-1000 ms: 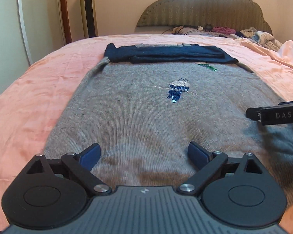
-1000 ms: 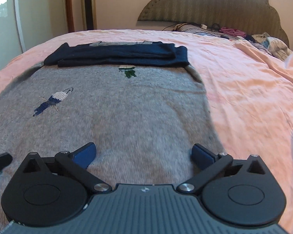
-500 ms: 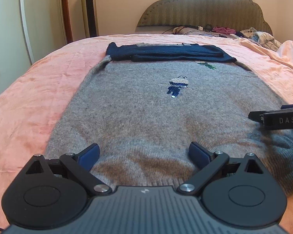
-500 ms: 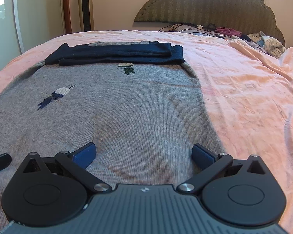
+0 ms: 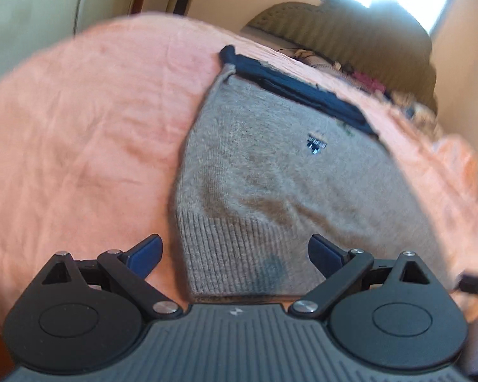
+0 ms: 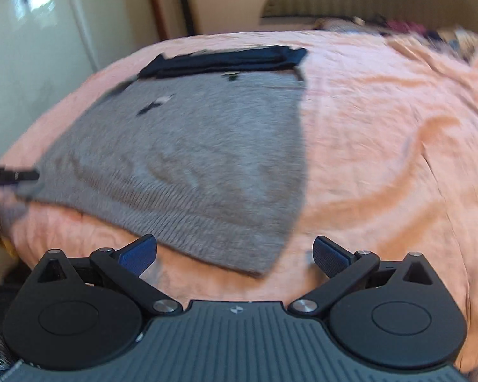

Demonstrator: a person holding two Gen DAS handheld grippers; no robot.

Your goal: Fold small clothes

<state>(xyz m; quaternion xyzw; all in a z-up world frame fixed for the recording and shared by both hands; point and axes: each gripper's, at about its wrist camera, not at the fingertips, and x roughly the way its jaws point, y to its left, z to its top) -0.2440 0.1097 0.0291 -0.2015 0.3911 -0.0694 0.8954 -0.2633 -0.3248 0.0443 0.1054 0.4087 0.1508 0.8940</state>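
Observation:
A grey knit sweater [image 5: 271, 172] with a small embroidered bird lies flat on the pink bed; its navy sleeves [image 5: 296, 90] are folded across the top. My left gripper [image 5: 235, 254] is open, and the sweater's ribbed left hem corner lies between its fingers. My right gripper [image 6: 235, 254] is open just off the right hem corner of the sweater [image 6: 200, 159]. Both views are blurred.
The pink bedspread [image 6: 382, 127] spreads wide to the right and, in the left wrist view [image 5: 79, 143], to the left. A padded headboard [image 6: 366, 3] and a pile of clothes [image 5: 366, 79] lie at the far end. The bed's near edge is just below both grippers.
Both grippers have pulled back from over the sweater's body to its ribbed hem at the near edge and tilted. Both stay open.

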